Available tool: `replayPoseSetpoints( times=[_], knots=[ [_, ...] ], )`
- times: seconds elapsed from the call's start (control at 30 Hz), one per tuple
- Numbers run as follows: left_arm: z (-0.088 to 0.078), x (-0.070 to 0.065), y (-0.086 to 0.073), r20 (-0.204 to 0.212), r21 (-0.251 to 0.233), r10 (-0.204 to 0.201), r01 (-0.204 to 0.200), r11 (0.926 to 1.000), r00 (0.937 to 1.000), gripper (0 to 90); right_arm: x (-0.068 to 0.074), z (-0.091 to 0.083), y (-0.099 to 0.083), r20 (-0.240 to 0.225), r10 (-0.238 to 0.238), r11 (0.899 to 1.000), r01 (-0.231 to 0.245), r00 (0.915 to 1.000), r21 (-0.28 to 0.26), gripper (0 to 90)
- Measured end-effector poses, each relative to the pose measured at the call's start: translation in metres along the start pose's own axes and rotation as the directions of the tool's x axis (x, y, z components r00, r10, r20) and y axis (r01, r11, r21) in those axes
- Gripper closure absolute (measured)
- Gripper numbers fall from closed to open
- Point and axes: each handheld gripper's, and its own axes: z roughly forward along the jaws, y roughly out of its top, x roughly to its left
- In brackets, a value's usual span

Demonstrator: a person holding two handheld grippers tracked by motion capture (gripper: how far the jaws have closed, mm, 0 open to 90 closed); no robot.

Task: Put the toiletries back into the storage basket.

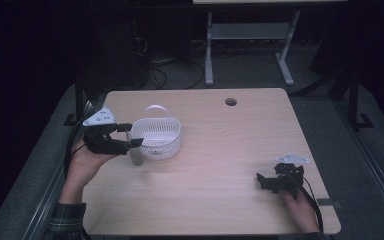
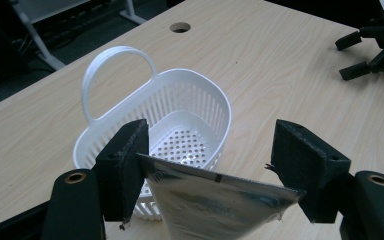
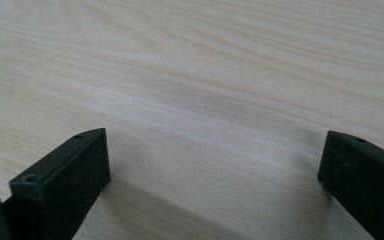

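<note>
My left gripper [image 1: 131, 136] is held above the table's left side, beside a white slotted basket [image 1: 166, 142] with a loop handle. It is shut on a silvery foil pouch [image 1: 137, 155] that hangs down from the jaws next to the basket's near wall. In the left gripper view the pouch [image 2: 215, 202] spans the gap of that gripper [image 2: 212, 150], its two edges pressed by the pads, with the basket [image 2: 219, 102] just beyond and nothing inside it. My right gripper [image 1: 263, 182] rests low at the table's right front. Its jaws [image 3: 215, 160] stand open over bare wood.
The light wooden table [image 1: 230, 145] has a round cable hole [image 1: 231, 102] near its far edge. A metal desk frame [image 1: 250, 45] stands on the dark floor beyond. The other gripper [image 2: 370, 50] shows far off in the left gripper view.
</note>
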Motion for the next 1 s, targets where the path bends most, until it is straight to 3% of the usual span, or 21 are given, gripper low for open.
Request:
replayPoseSetpoints(
  times=[1.0],
  knots=[
    [-0.029,0.015,0.021,-0.075,-0.01,-0.022,0.021,0.9997,0.997,31.3,0.0,0.0,0.0,0.002,-0.002,1.0,0.002,1.0,-0.002,0.0]
  ],
)
